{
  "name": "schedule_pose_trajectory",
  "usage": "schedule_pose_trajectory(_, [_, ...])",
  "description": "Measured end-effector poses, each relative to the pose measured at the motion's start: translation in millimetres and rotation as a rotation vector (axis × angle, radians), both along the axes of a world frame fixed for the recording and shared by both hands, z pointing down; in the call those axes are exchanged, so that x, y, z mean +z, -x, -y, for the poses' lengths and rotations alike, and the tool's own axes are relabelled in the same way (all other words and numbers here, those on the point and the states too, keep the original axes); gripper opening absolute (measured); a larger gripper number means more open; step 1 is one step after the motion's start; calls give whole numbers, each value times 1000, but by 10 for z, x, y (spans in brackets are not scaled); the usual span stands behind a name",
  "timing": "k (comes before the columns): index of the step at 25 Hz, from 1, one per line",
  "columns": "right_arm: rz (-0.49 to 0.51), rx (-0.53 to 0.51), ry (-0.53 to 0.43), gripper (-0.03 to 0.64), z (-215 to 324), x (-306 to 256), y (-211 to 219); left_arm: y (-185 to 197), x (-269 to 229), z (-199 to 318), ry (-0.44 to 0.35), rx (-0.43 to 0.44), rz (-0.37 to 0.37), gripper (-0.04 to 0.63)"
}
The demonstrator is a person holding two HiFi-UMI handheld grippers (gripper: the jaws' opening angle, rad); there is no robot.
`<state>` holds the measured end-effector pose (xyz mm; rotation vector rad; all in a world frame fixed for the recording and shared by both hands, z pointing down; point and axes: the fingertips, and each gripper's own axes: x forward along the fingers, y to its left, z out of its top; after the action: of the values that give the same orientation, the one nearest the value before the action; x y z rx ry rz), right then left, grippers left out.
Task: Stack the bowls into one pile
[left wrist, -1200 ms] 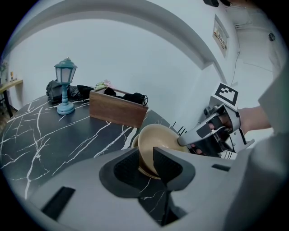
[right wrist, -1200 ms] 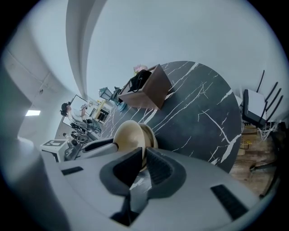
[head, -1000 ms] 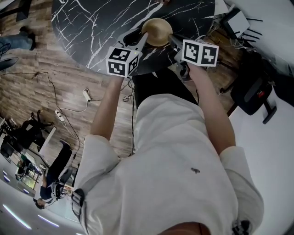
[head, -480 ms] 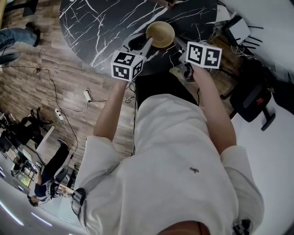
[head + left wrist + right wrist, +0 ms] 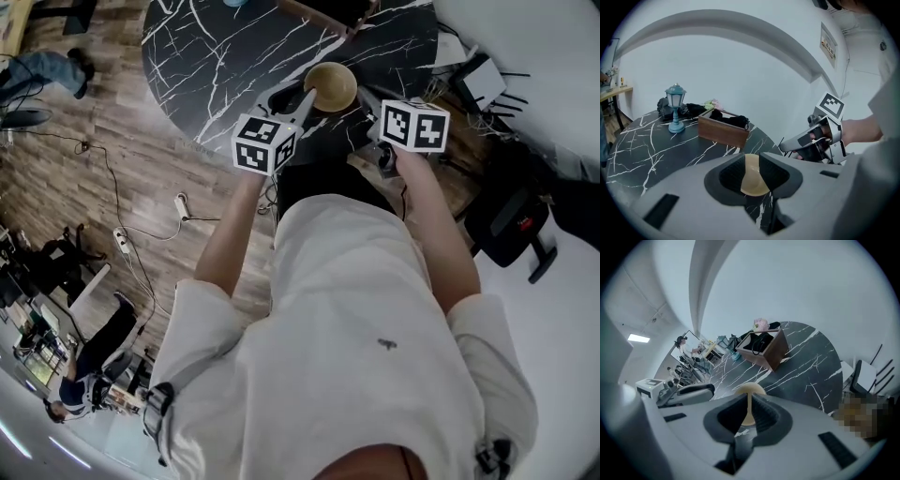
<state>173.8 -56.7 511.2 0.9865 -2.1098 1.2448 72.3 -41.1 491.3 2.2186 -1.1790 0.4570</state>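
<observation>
My left gripper clasps the bowl at its 8 o'clock rim, jaws wide with tan wall filling the gap. The bowl hangs over the table edge at my 12 o'clock. It is tan, round, matte and looks like wood, so I judge it light, stiff and a little slick. Its thin rim is the place to pinch. My right gripper has just been closing and now nips the 4 o'clock rim.
</observation>
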Motion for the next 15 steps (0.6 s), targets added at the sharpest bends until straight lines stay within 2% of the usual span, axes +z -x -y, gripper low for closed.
schedule_pose_trajectory(4, [-20, -32, -88, 28, 98, -184, 15, -4, -214, 115, -39, -33, -15, 86])
schedule_pose_trajectory(10, [-38, -52, -194, 25, 206, -470, 19, -48, -516, 191, -103, -38, -1, 86])
schedule_pose_trajectory(15, [-54, -49, -281, 14, 311, -700, -2, -4, -646, 225, -114, -89, -41, 86])
